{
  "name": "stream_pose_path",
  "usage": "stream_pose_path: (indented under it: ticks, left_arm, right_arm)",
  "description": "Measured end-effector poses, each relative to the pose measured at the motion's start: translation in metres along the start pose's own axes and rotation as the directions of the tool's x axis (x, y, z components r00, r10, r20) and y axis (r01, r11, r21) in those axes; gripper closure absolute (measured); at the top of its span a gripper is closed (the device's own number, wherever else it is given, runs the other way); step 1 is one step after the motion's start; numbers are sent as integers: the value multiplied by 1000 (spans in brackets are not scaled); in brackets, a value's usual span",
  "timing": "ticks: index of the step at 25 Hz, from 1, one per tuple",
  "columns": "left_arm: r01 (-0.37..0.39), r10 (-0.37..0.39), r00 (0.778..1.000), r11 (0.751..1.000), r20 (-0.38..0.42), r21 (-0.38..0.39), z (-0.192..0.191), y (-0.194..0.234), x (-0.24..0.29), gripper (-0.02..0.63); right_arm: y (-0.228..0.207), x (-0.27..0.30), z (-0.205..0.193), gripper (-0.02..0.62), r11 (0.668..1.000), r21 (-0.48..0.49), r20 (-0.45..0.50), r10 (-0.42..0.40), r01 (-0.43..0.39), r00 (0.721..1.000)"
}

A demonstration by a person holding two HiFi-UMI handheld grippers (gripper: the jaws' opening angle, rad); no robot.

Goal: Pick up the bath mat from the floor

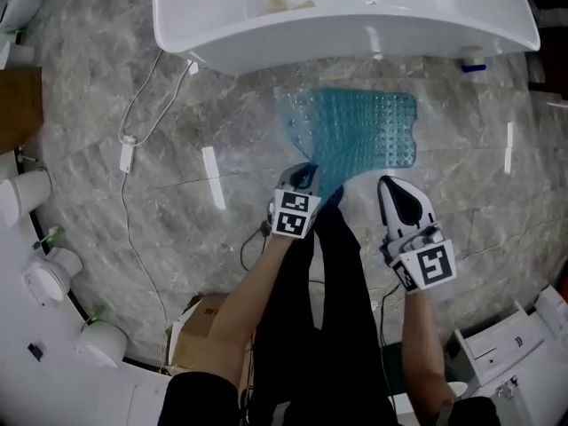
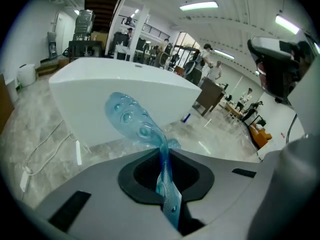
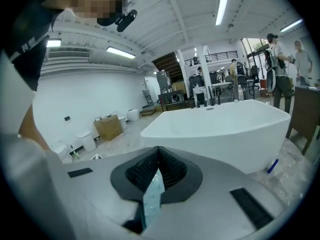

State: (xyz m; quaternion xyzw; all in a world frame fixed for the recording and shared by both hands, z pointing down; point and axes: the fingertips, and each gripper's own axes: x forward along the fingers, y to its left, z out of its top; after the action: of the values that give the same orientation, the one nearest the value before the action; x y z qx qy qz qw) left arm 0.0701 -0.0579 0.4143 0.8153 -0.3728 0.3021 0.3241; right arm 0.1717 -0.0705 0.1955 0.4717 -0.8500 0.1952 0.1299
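One white bathtub [image 1: 222,25] spans the top of the frame, above the marble floor [image 1: 177,131]. The blue bath mat [image 1: 364,131] sits at the centre, its far part on the floor and its near edge raised. The left gripper [image 1: 306,171] is clamped on that edge, and the right gripper [image 1: 390,185], at lower right, pinches a thin strip of it. The grasp looks done, but the mat is not yet lifted clear.

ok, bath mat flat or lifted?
Partly lifted: bath mat near edge pinched in left gripper and right gripper, curling up; far end seems on the floor.
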Motion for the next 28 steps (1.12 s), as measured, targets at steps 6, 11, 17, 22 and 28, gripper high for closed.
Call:
stream_pose_path:
  ticks: [6, 11, 17, 22, 28]
  left_arm:
    - [-42, 41, 998, 999, 47, 14, 30, -2, -102, 566]
    - [-89, 80, 989, 994, 126, 62, 70, -1, -183, 567]
    - [-135, 104, 955, 986, 278, 96, 126, -1, -260, 566]
    - [-171, 117, 920, 978, 375, 115, 160, -6, -318, 566]
    - [-222, 103, 863, 957, 494, 189, 192, -37, -381, 566]
  right_arm:
    - [9, -46, 63, 581, 998, -48, 64, -33, 36, 997]
    - [31, -70, 113, 581, 995, -90, 119, -29, 40, 992]
    - [63, -85, 159, 581, 994, -103, 192, -6, 27, 981]
    - [97, -100, 189, 581, 992, -126, 248, 46, -15, 968]
    - [130, -116, 234, 581, 982, -182, 325, 106, -48, 940]
